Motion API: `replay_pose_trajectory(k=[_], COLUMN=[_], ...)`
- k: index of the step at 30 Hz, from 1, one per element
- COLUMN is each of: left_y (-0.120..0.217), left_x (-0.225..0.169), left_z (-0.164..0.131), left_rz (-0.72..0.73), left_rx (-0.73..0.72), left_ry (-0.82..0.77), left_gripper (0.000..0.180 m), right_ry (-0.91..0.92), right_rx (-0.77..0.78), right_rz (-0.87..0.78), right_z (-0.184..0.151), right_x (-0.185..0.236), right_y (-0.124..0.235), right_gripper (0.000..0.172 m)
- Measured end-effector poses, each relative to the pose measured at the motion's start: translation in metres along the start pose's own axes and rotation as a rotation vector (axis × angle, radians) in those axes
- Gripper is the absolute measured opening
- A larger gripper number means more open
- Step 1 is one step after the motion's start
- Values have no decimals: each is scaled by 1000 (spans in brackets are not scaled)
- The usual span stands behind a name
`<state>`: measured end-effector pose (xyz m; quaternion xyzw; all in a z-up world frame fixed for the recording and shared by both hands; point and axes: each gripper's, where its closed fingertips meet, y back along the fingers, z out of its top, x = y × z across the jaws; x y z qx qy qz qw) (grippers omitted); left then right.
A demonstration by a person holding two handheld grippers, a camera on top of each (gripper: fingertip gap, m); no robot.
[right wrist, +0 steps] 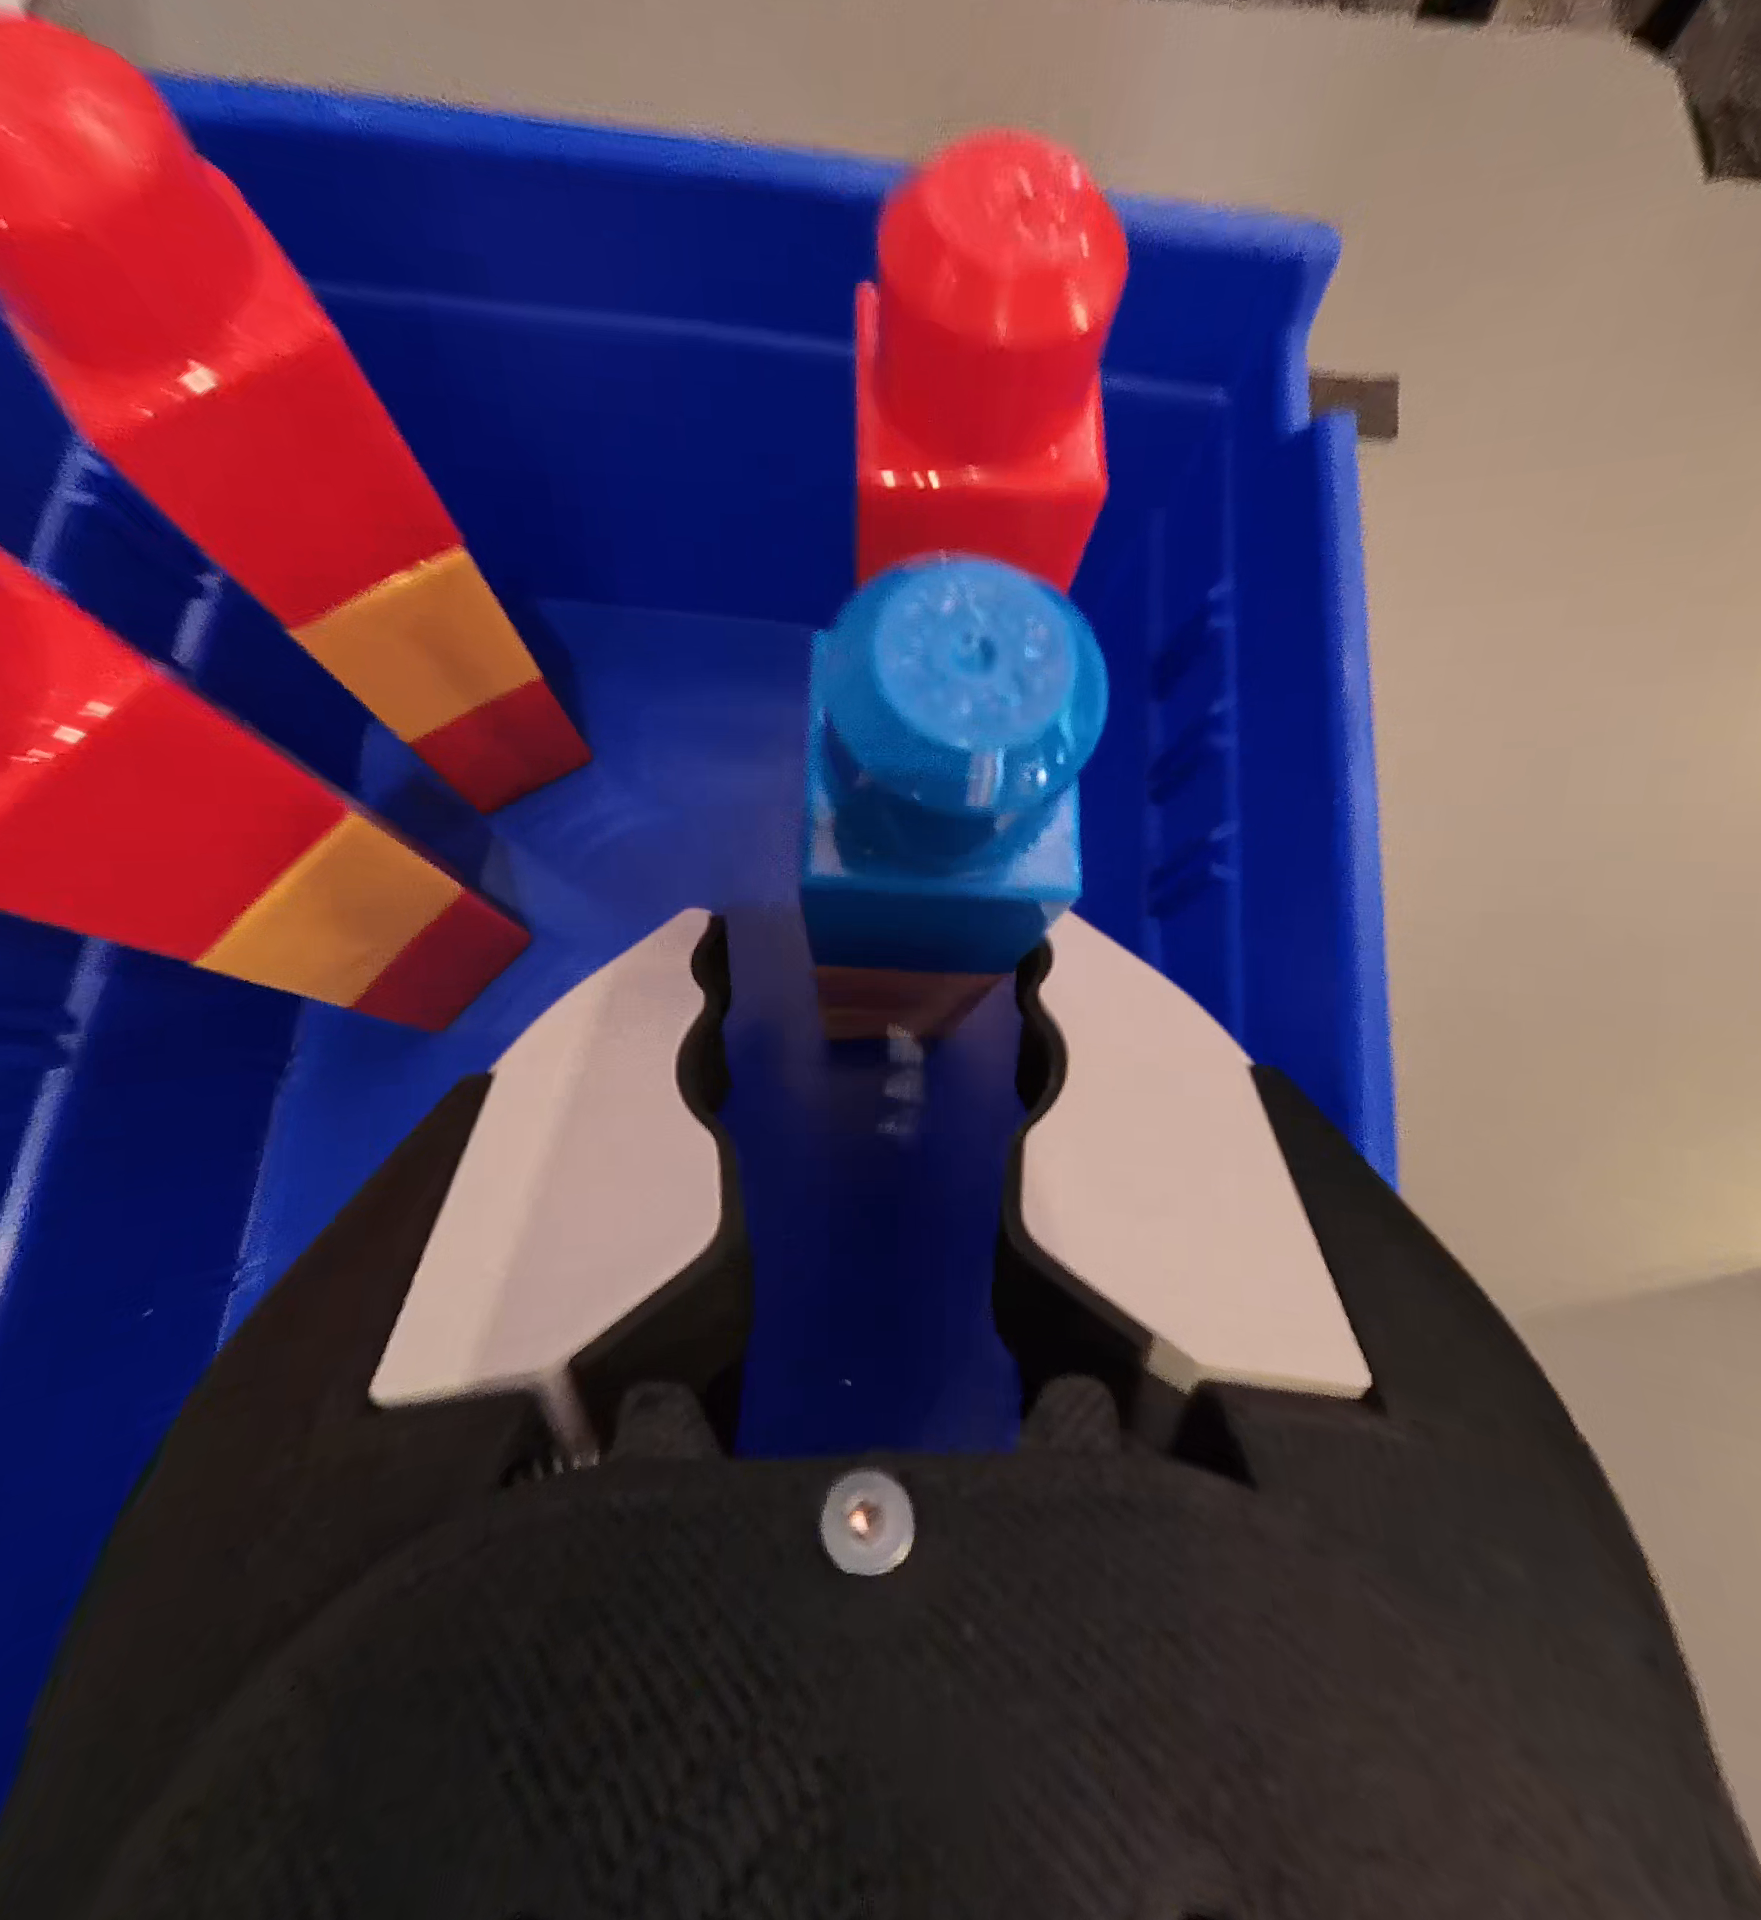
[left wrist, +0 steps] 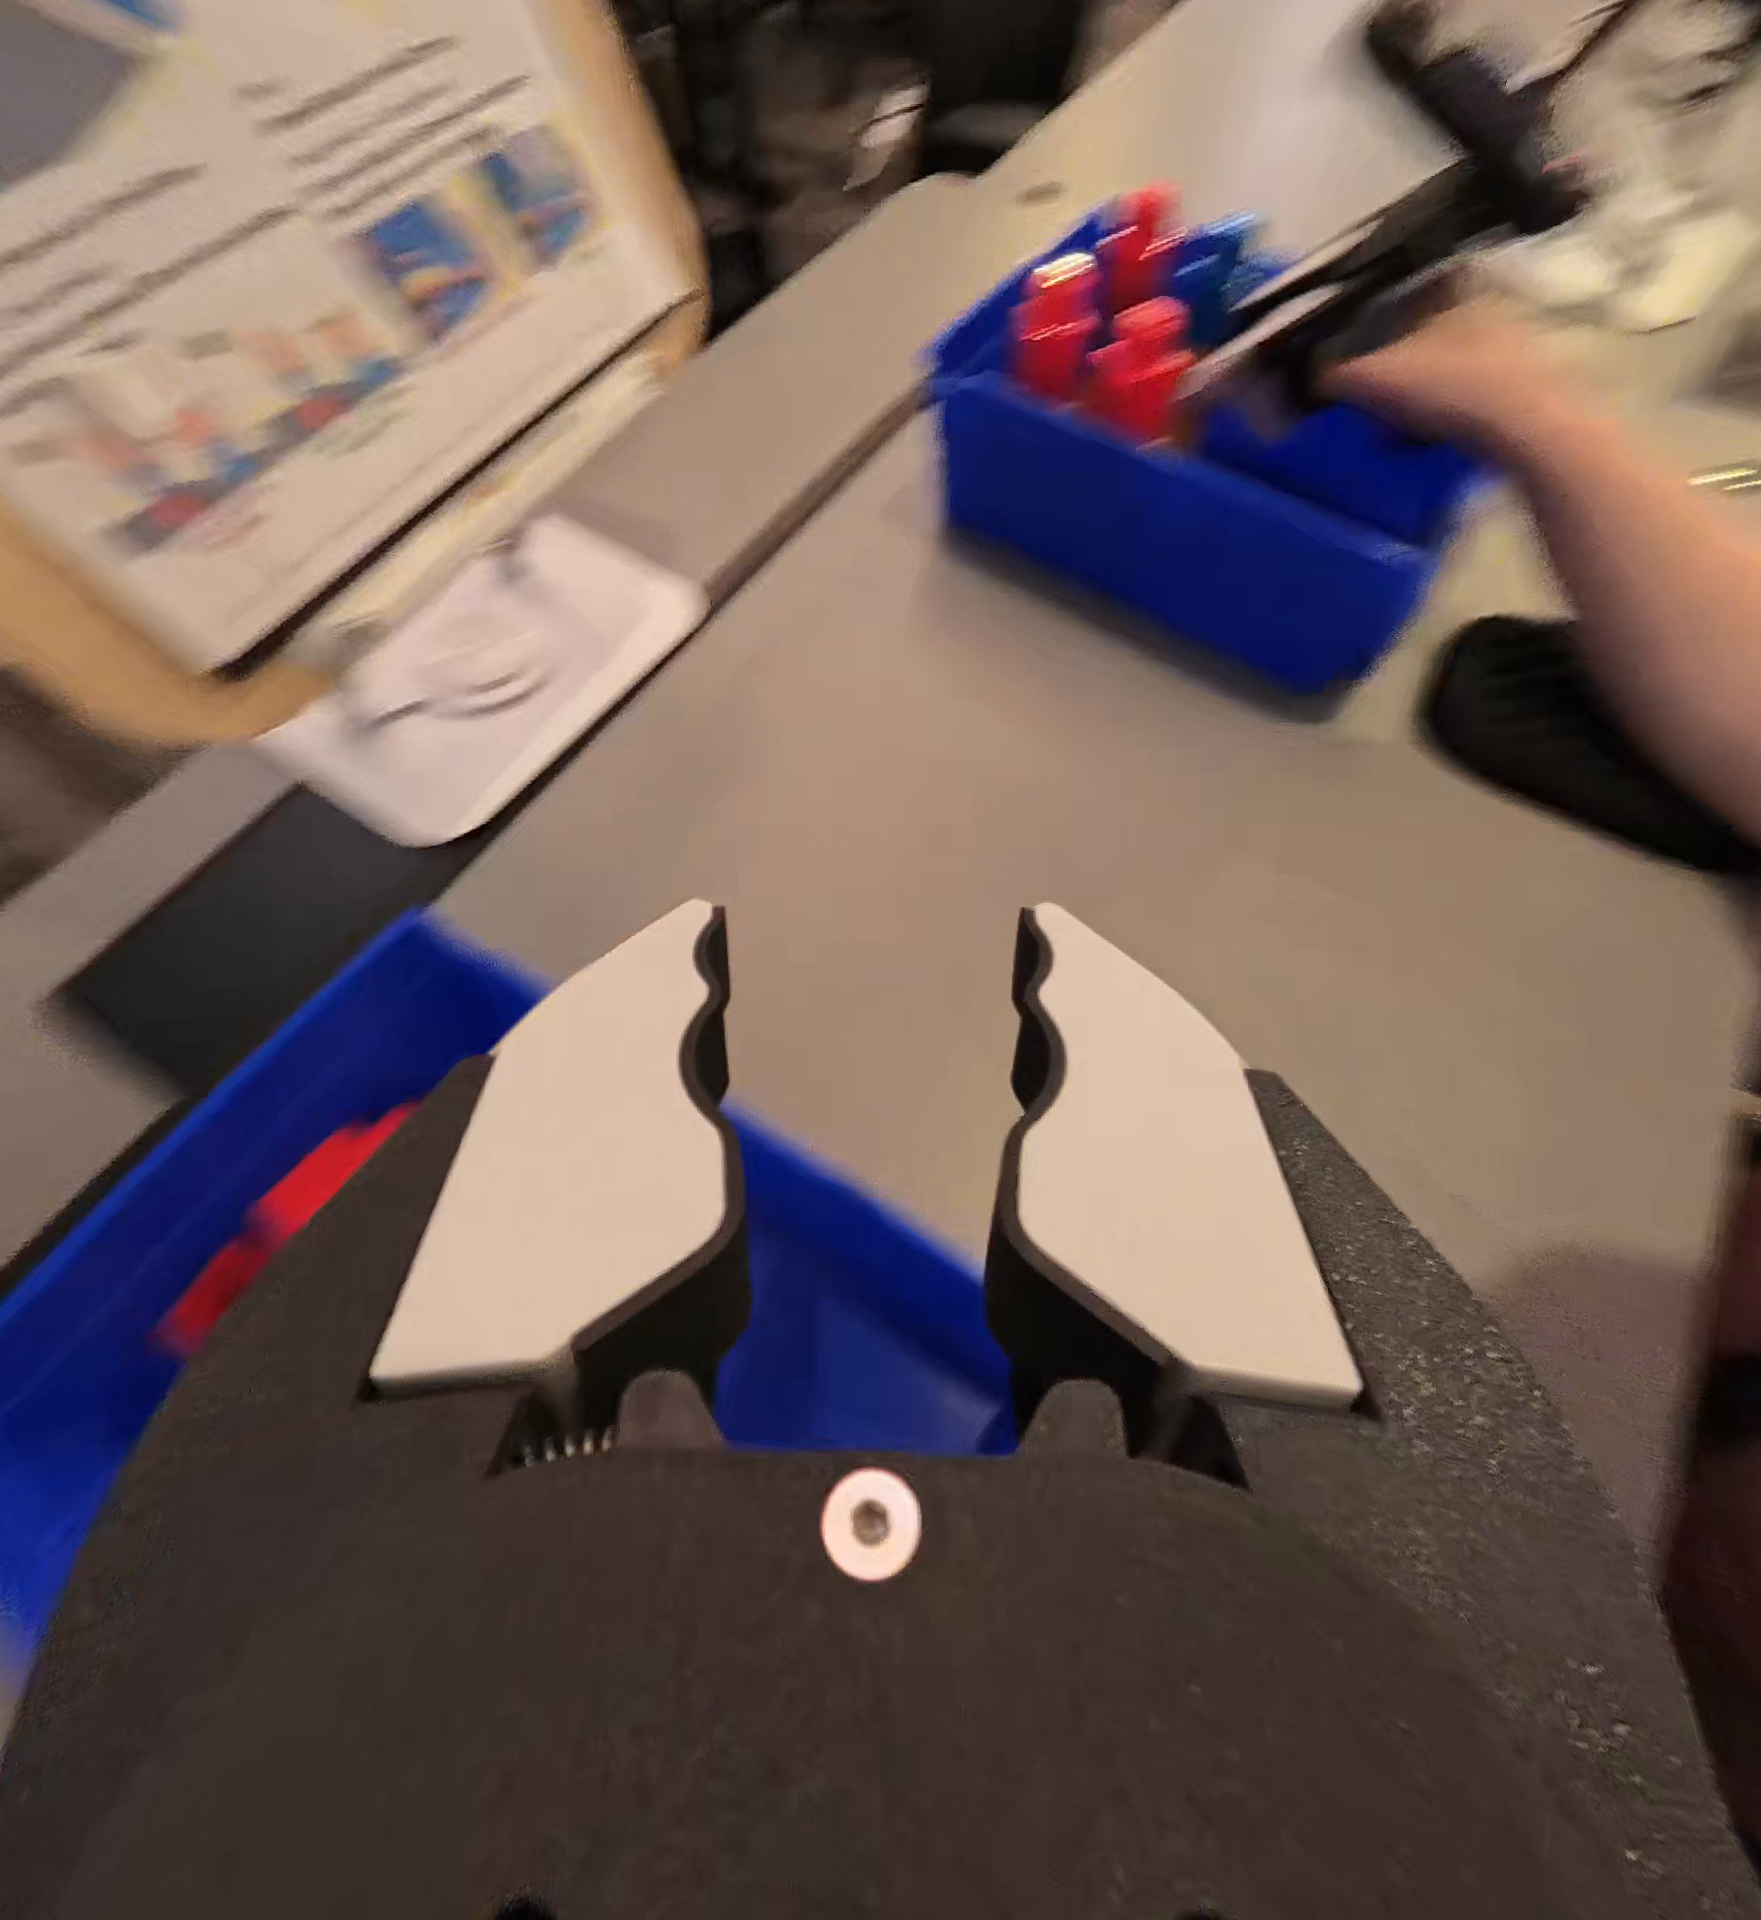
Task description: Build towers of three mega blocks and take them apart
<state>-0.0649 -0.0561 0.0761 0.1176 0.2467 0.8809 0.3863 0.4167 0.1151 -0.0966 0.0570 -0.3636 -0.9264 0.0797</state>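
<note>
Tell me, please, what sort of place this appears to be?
Probably an office or lab workroom: grey tables pushed together, blue plastic bins holding toy block towers, a large printed cardboard box and a black chair nearby.

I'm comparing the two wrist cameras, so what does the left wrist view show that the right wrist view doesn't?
Only the left wrist view shows the open, empty left gripper over the grey tabletop, a near blue plastic bin, a large printed cardboard box, a white tray and the person's forearm.

Only the right wrist view shows the blue-topped block tower standing between the open right gripper fingers, with a gap on the left side, plus orange bands on two red-topped towers.

Both show the blue bin of towers.
</note>
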Motion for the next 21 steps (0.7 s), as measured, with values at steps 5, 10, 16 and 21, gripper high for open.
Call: replay_pose_trajectory(k=[5,10,16,21], left_y=[45,44,20,26], left_x=[73,103,132,160], left_z=[-53,-86,-127,-171], left_rz=[323,369,372,488], left_rx=[143,231,358,561], left_ry=[15,52,12,93], left_gripper=[45,46,47,48], right_ry=[59,63,79,146], right_rx=[-23,46,-7,-178], right_rz=[30,-44,-21,111], right_z=[20,23,43,88], right_x=[12,3,14,60], right_y=[22,45,85,131], right_gripper=[66,81,84,81])
